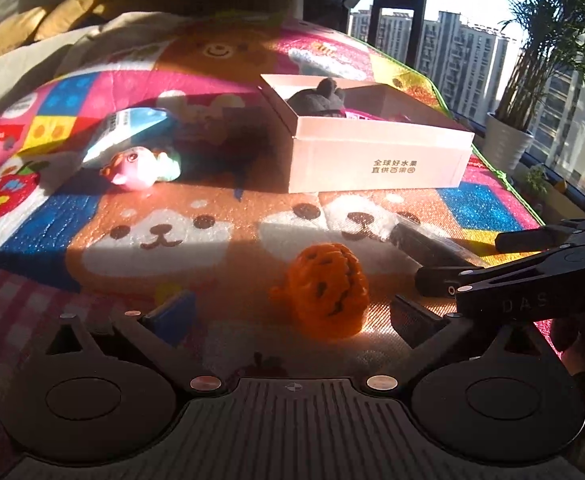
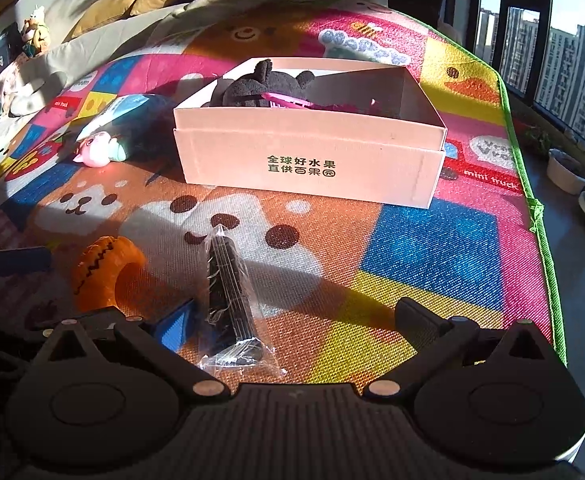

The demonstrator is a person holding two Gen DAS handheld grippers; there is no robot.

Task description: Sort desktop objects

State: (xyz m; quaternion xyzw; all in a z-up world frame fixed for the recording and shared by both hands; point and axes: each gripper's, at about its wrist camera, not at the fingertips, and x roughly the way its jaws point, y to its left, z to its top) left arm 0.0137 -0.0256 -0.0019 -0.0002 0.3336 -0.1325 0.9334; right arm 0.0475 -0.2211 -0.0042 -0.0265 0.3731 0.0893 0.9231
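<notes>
An orange knitted pumpkin (image 1: 324,292) lies on the colourful cartoon mat (image 1: 164,236), between the spread fingers of my open left gripper (image 1: 292,314). A black comb-like item in a clear bag (image 2: 230,300) lies lengthways between the fingers of my open right gripper (image 2: 296,320), close to its left finger. Neither gripper touches its object. The pale cardboard box (image 2: 308,160) stands behind them and holds a dark plush toy (image 2: 264,82) and something pink (image 2: 288,102). In the left wrist view my right gripper (image 1: 460,260) reaches in from the right over the bagged item (image 1: 424,240).
A pink fish-like toy (image 1: 140,166) and a blue-white packet (image 1: 128,132) lie left of the box (image 1: 376,148). Cushions sit beyond the mat. Potted plants (image 1: 508,144) and a window are past the mat's green right edge (image 2: 532,200).
</notes>
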